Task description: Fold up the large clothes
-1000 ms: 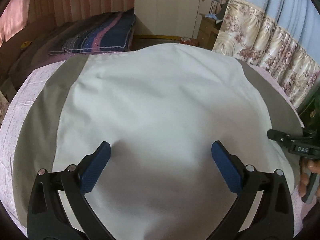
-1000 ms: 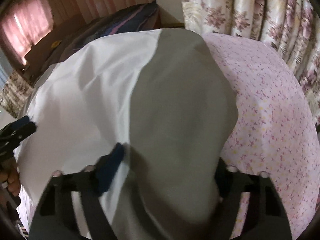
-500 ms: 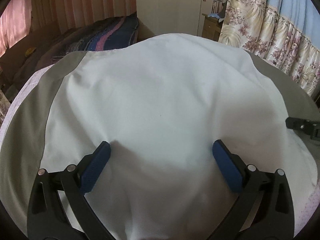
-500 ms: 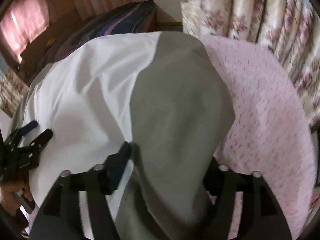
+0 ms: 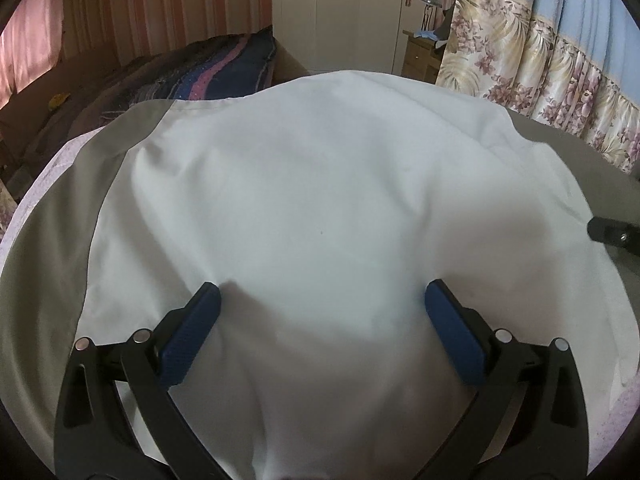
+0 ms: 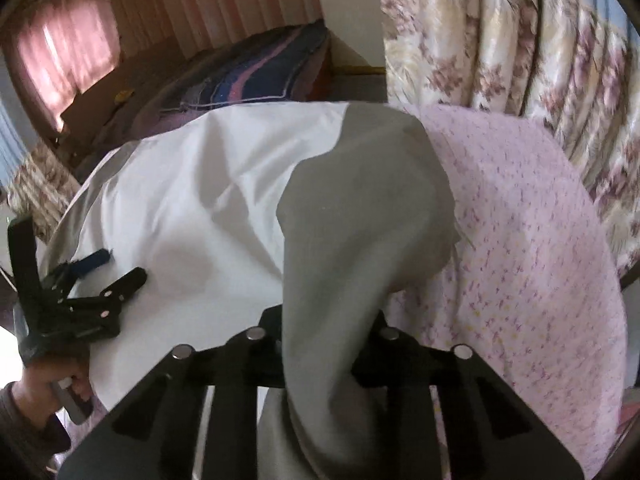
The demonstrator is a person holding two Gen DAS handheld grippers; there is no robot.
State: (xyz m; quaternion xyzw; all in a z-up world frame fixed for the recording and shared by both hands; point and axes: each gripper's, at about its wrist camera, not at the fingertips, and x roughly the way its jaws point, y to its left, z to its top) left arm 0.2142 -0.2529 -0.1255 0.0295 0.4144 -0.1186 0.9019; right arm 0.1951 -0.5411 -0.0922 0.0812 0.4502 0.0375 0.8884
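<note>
Bed (image 6: 520,240): pink, speckled sheet. Garment (image 5: 320,200): smooth white cloth with grey side panels, spread over the bed, softly creased. Right tool (image 6: 326,332): closing, a bunched grey fold between its jaws at 6 o'clock. Left tool (image 5: 320,320): blue ribbed pads apart, over white cloth.

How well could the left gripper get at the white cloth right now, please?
Probably easily: the left gripper hangs open right over the white cloth, its pads either side of a bare stretch, with nothing in between.
</note>
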